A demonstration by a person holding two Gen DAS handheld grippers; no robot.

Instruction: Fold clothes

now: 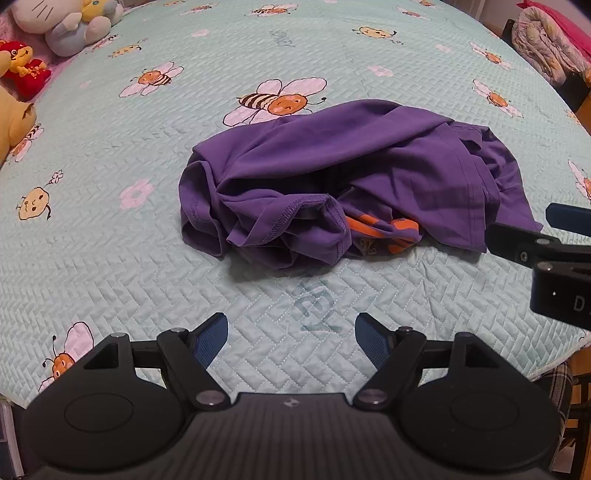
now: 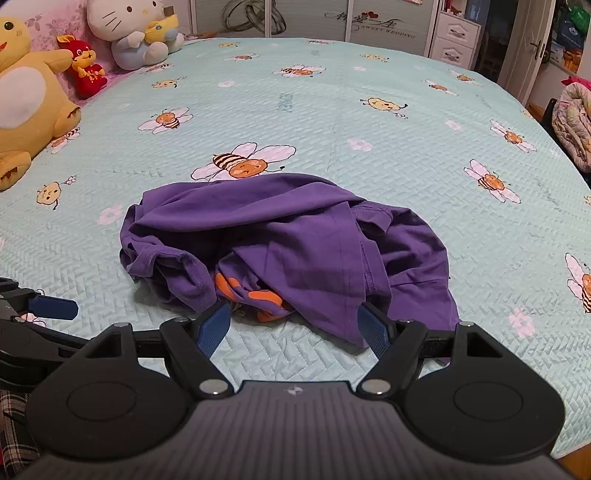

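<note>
The left gripper (image 1: pixel 291 341) hangs spread over bare quilt (image 1: pixel 110 236) at frame bottom, holding nothing. The right gripper (image 2: pixel 293 328) is also spread and empty, just short of the crumpled purple shirt (image 2: pixel 295 240), which lies mid-frame on the bed.

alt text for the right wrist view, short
A crumpled purple shirt with an orange print lies unfolded on a mint bee-patterned bedspread. The right gripper hovers open at its near edge; plush toys sit far left.
</note>
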